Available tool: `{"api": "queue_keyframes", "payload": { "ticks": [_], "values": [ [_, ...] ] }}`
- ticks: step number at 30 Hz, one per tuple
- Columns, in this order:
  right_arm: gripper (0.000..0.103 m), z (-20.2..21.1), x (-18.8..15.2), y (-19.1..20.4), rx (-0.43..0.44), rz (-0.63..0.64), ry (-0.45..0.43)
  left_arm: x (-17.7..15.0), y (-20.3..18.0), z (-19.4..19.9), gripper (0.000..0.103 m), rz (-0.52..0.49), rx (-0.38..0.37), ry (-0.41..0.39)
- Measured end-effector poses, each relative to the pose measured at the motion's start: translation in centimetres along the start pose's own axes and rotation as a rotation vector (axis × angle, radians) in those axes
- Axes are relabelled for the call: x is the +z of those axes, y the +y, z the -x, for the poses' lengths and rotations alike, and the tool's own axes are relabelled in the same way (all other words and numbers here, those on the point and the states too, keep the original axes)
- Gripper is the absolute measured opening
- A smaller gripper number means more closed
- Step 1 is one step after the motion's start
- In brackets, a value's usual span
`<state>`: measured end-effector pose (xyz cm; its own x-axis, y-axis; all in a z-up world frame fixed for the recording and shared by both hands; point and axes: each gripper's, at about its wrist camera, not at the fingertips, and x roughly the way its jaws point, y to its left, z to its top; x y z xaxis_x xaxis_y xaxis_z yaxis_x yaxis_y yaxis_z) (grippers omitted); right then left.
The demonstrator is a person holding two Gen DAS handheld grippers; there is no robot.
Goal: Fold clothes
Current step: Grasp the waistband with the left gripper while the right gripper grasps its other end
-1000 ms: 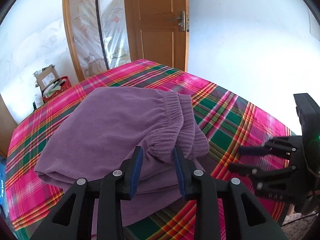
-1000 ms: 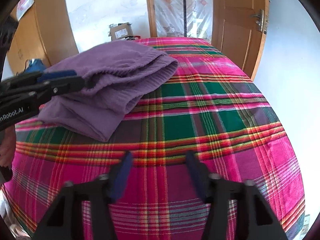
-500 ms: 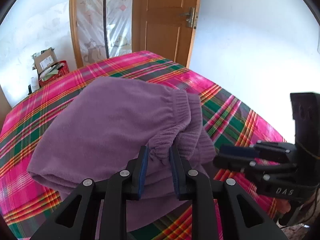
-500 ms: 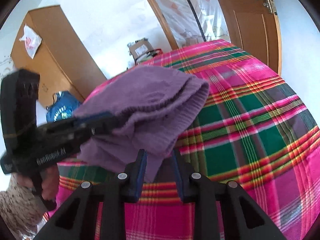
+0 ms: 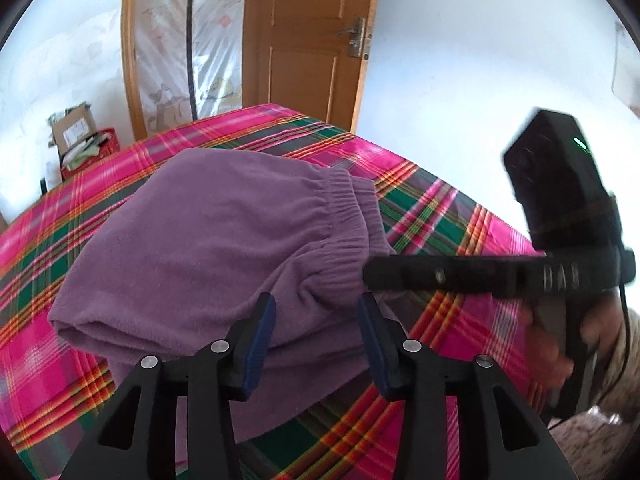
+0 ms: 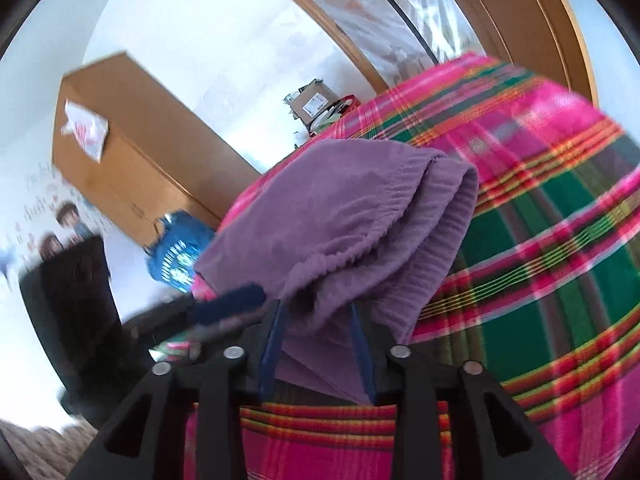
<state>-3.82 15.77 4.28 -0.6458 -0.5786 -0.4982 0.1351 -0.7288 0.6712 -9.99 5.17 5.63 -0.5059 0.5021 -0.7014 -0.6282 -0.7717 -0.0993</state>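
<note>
Folded purple fleece trousers (image 5: 224,240) with an elastic waistband lie on the pink and green plaid bed (image 5: 440,216). My left gripper (image 5: 318,332) is open, its blue pads either side of the near waistband fold. My right gripper (image 6: 318,336) is open, its jaws astride the near waistband corner of the trousers (image 6: 340,216). The right gripper also shows in the left wrist view (image 5: 460,276), reaching in from the right to the waistband. The left gripper's blue pad shows blurred in the right wrist view (image 6: 236,300).
A wooden door (image 5: 308,40) and a plastic-covered opening (image 5: 188,40) stand behind the bed. A cardboard box and red basket (image 5: 80,144) sit on the floor at the left. A wooden cabinet (image 6: 132,152) and a blue bag (image 6: 176,252) are beside the bed.
My left gripper has opened from its shut grip on the waistband fold. My right gripper has opened too and swung in onto the trousers' near corner, with the view tilting.
</note>
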Motion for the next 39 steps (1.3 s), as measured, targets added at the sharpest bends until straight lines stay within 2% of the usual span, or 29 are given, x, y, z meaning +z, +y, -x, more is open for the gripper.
{"api": "queue_keyframes", "payload": {
  "ticks": [5, 8, 12, 20, 25, 28, 29, 30, 32, 35, 39],
  "values": [
    [0.041, -0.7, 1.2, -1.0, 0.077, -0.088, 0.018, -0.3, -0.2, 0.2, 0.047, -0.026, 0.029, -0.009],
    [0.025, -0.9, 1.8, -1.1, 0.117, -0.119, 0.025, -0.5, -0.3, 0.4, 0.048, -0.041, 0.048, -0.016],
    [0.015, -0.7, 2.4, -2.0, 0.205, -0.225, 0.028, 0.0, -0.6, 0.4, 0.049, -0.054, 0.080, -0.046],
    [0.013, 0.3, 3.5, -1.9, 0.360, -0.309, 0.014, 0.4, -1.9, 0.0, 0.051, -0.112, 0.117, -0.089],
    [0.013, 0.3, 4.0, -0.9, 0.385, -0.290, 0.033, 1.2, -1.2, 0.3, 0.051, -0.096, 0.165, -0.148],
    [0.013, 0.3, 4.2, -0.9, 0.405, -0.302, 0.037, 1.6, -0.4, 0.4, 0.051, -0.062, 0.159, -0.167],
    [0.013, 0.5, 4.1, -1.0, 0.407, -0.302, 0.034, 1.7, -0.3, 0.5, 0.045, -0.053, 0.150, -0.170],
    [0.013, 0.4, 4.3, -1.0, 0.409, -0.304, 0.030, 1.8, -0.2, 0.4, 0.029, -0.044, 0.145, -0.171],
    [0.014, 0.7, 4.3, -1.3, 0.411, -0.311, 0.024, 2.2, 0.1, 0.2, 0.018, -0.028, 0.150, -0.155],
    [0.014, 0.8, 4.0, -2.0, 0.389, -0.326, 0.024, 2.4, 0.7, 0.1, 0.011, -0.002, 0.160, -0.148],
    [0.014, 1.4, 3.6, -3.0, 0.364, -0.346, 0.006, 2.5, 1.5, 0.4, 0.009, 0.032, 0.176, -0.153]
  ]
}}
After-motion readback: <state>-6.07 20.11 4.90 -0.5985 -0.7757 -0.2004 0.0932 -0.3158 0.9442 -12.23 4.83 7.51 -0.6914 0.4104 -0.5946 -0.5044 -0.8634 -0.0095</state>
